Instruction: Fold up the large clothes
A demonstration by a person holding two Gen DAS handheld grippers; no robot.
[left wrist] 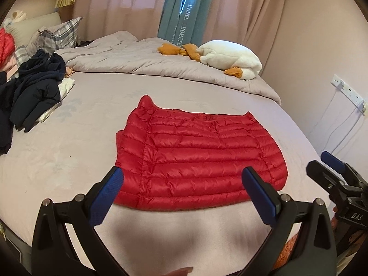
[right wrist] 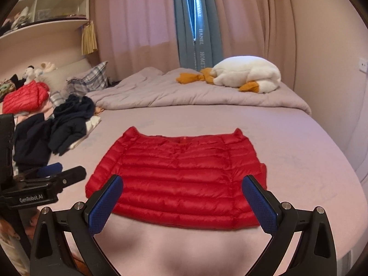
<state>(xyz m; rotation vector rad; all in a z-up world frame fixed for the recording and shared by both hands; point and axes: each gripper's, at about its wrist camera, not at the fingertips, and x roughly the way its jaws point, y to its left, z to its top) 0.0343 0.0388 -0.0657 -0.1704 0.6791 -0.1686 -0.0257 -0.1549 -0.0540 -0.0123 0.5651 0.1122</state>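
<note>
Wide stretch of bare pale sheet on the bed (left wrist: pixel 69 156) all around the folded red down jacket (left wrist: pixel 197 156), with open room to its left, its right and on the near side up to the mattress edge. Farther back, a rumpled grey duvet (left wrist: pixel 142 62) across the bed, with a white-and-orange plush goose (left wrist: pixel 230 57) on top near the curtains (left wrist: pixel 128 2). On the left side, a heap of dark navy clothes (left wrist: pixel 36 85) over something white, a plaid pillow (left wrist: pixel 62 32), and a second red quilted garment (right wrist: pixel 25 96) by the headboard. Wall shelf with cubby compartments (right wrist: pixel 53 2) in the right wrist view, loosely filled, contents too blurred to name. Power strip (left wrist: pixel 349 94) with a cable on the right-hand wall. Jacket flat and squared in the middle of the bed, hem toward the cameras, collar away. Left gripper (left wrist: pixel 184 181) released, jaws spread wide, hovering over the near hem with nothing between the blue pads (left wrist: pixel 103 197). Right gripper (right wrist: pixel 182 189) likewise spread wide and empty, tips over the jacket's near edge, clear of the fabric. Both side by side, each visible at the margin of the other's view.
</note>
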